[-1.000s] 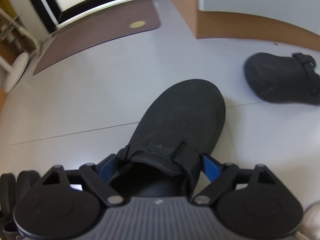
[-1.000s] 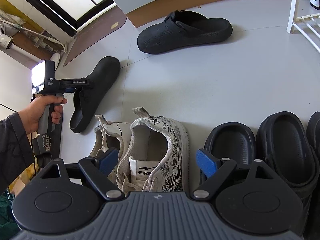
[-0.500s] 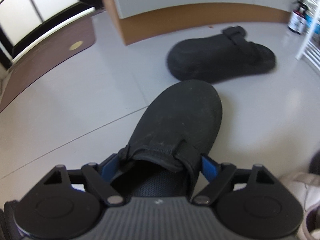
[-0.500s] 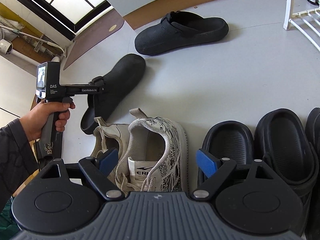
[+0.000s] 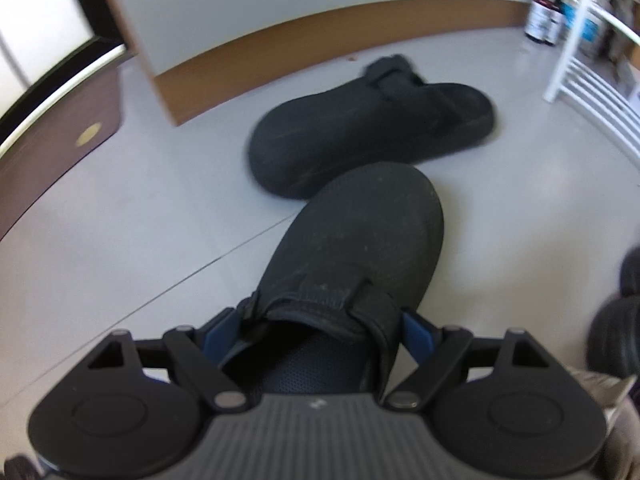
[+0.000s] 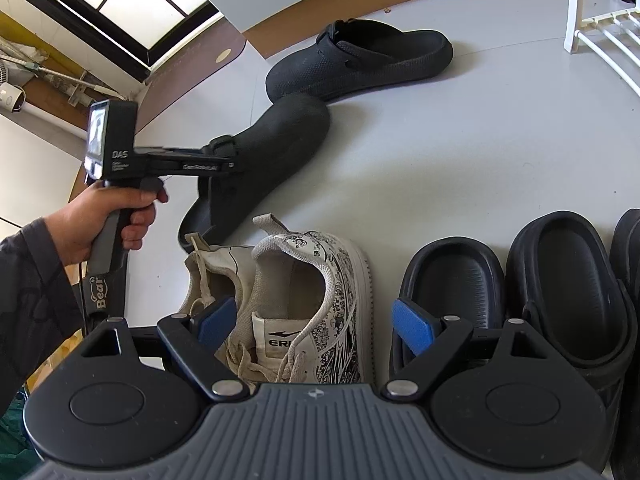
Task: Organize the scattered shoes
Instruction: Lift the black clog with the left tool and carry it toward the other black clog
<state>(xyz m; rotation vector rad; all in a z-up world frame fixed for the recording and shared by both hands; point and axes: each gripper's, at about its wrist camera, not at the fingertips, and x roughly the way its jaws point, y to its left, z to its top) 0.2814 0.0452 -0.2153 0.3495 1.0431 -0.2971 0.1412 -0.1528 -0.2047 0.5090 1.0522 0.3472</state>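
Note:
My left gripper (image 5: 316, 324) is shut on a black clog (image 5: 356, 240), its blue pads pressing both sides of the heel opening. In the right wrist view a hand (image 6: 108, 216) holds that left gripper (image 6: 226, 158) on the same clog (image 6: 280, 140), whose toe lies just short of a second black clog (image 6: 360, 60) by the wall. That second clog (image 5: 360, 132) sits right ahead in the left wrist view. My right gripper (image 6: 314, 324) stands open above a white printed sneaker (image 6: 332, 276), its pads clear of it.
A second pale sneaker (image 6: 212, 272) lies left of the printed one. Black slides (image 6: 452, 280) and another black shoe (image 6: 568, 288) line up to the right. A white rack (image 6: 600, 40) stands at the far right, a brown mat (image 5: 60, 140) at the far left.
The left gripper has swung the held clog to the right, bringing its toe close to the second clog. The right gripper has stayed where it was.

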